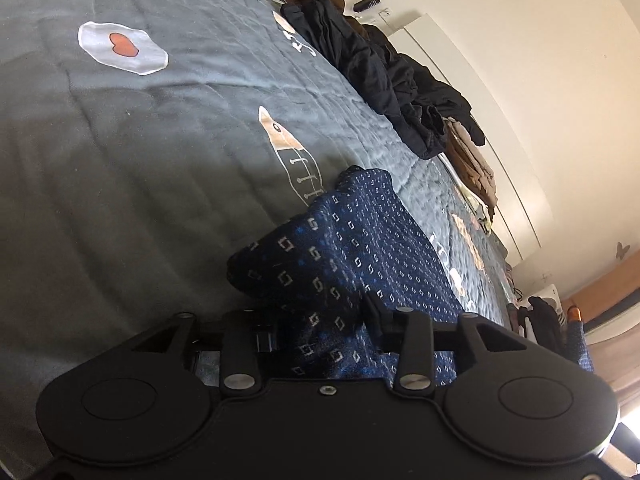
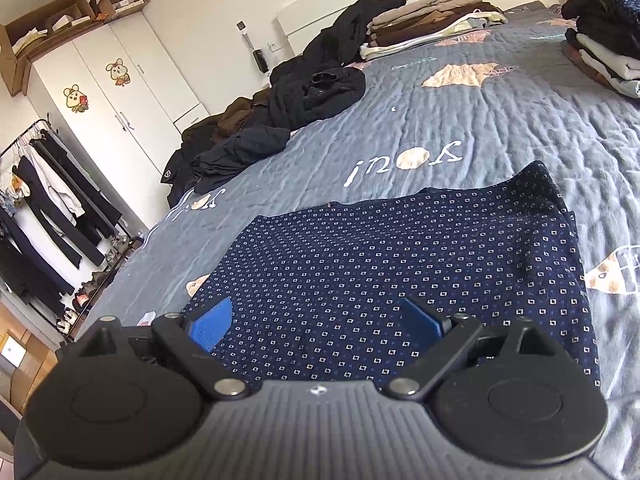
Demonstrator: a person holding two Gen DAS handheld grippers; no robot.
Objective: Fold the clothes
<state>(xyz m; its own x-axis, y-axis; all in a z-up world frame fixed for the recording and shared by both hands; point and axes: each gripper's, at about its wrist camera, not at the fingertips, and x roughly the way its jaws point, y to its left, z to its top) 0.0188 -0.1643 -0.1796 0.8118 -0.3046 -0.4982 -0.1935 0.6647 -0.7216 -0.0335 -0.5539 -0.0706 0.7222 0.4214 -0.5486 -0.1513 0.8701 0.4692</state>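
Fingers (image 1: 372, 312) amid bunched navy garment (image 1: 320, 272)

Bed cover (image 2: 500, 128): grey, quilted, with cartoon prints.
Wardrobe (image 2: 120, 92): white, two mouse stickers.
Cardboard boxes (image 2: 76, 12): on top of the wardrobe.
Hairbrush (image 1: 366, 3): on the wall.

The navy patterned garment (image 2: 400, 264) is showing as soft woven cloth on the matt, quilted, wrinkled grey bedspread (image 2: 500, 128), while the right gripper (image 2: 320, 322) is presenting matt black plastic, ribbed blue pads (image 2: 212, 322) and shiny metal screws at lower frame.
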